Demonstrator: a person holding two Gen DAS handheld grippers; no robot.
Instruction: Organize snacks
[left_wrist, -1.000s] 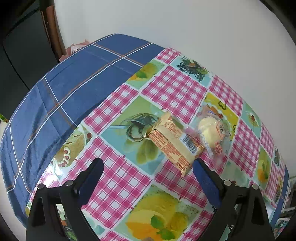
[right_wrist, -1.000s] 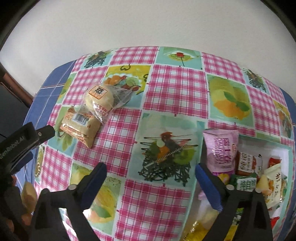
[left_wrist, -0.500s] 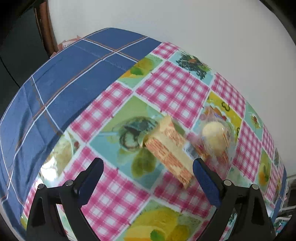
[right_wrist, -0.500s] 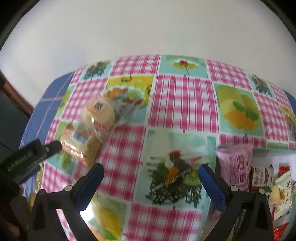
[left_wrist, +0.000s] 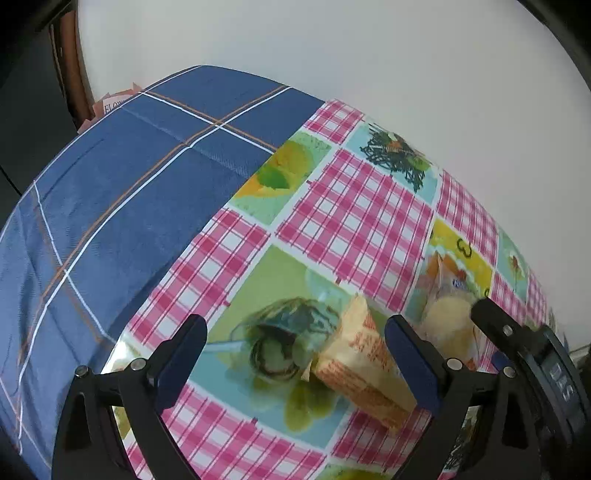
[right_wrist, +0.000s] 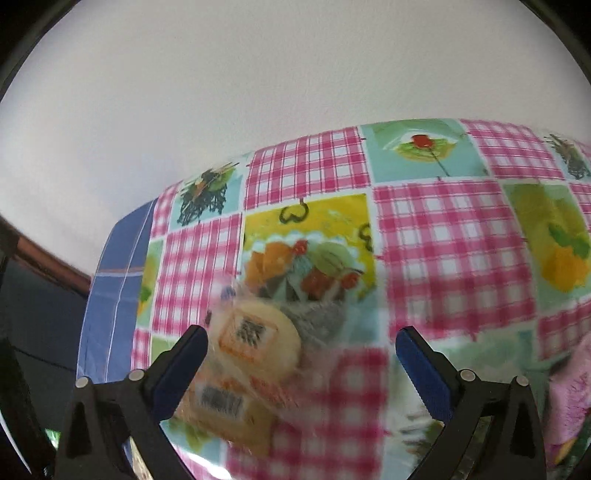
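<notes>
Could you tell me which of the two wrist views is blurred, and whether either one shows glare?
Right wrist view: motion-smeared, the bagged bun and checked tablecloth soft. Left wrist view: sharper, the orange snack packet fairly crisp, with a pale sheen on the cloth near the left hand-held gripper. Both bend straight edges.

The pink paper (left_wrist: 117, 103) behind the far edge of the blue cloth shows the letters "FLOW", cut off by the cloth. The round bun's orange label (right_wrist: 248, 332) carries one dark character, too blurred to read, and the orange-and-cream packet (left_wrist: 364, 369) has red print and, in the right wrist view, a barcode, neither legible. White marks on the other gripper's body (left_wrist: 559, 384) cannot be made out
</notes>
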